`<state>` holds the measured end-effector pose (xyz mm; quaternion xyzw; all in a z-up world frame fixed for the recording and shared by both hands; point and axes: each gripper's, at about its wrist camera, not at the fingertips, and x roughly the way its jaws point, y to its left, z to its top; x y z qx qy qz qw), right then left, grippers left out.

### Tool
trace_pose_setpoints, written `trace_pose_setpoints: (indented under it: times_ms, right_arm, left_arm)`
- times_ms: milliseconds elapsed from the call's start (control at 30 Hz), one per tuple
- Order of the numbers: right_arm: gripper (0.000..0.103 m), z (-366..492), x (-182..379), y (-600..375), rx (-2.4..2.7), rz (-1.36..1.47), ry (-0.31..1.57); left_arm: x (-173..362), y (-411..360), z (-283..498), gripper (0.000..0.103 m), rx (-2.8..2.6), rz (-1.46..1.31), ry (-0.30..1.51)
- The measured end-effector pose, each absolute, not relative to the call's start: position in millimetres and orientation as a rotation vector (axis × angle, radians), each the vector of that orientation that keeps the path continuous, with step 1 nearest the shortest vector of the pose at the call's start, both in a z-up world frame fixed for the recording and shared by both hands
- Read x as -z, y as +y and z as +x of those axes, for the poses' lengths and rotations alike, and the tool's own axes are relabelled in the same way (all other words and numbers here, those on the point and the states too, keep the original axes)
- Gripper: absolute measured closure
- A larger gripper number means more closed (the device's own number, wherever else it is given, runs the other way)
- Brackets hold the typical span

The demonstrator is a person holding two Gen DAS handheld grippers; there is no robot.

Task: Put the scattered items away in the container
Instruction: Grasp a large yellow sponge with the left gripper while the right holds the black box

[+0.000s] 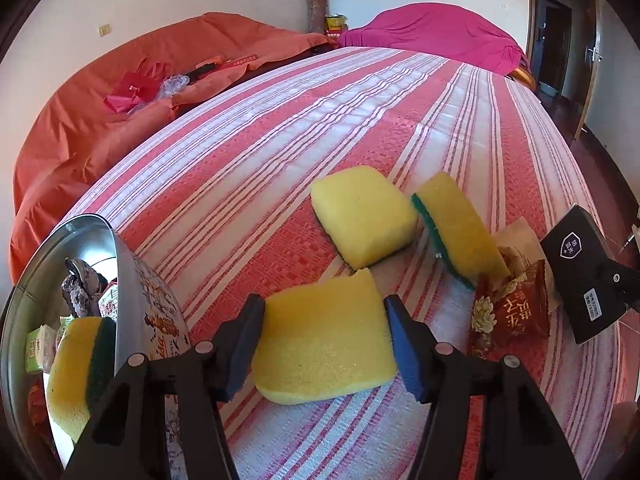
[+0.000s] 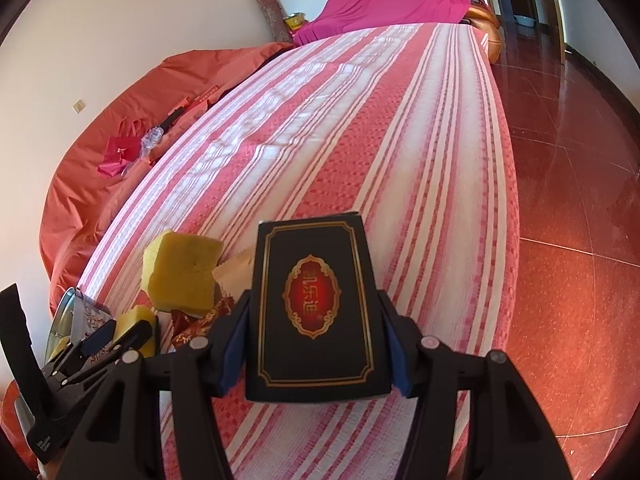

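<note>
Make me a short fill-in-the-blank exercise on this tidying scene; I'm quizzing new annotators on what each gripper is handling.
1. The left gripper has a yellow ____ between its fingers.
2. The right gripper is shut on a black ____ with a red and gold emblem.
3. The metal container at the left already holds a sponge with a ____ scouring side.
4. Everything lies on a cloth with pink and white ____.

Missing words: sponge; box; green; stripes
</note>
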<state>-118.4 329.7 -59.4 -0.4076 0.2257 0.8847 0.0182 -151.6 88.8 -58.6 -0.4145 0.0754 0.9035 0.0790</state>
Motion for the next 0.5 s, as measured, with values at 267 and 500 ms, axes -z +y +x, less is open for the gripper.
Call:
trace_pose_setpoints:
  times_ms: [267,500]
  right_arm:
    - [0.045,-102.8,59.4,328.0,-2.730,-1.252,0.783]
    - [0.045,-84.6,59.3,311.4,-2.746,-1.248,0.807]
  left_arm:
    - [59.4,98.1,-123.7,0.041,-2.694,-1.173,0.210]
    - [57.4,90.9,-98.5,0.041,-2.692,-1.127,0.168]
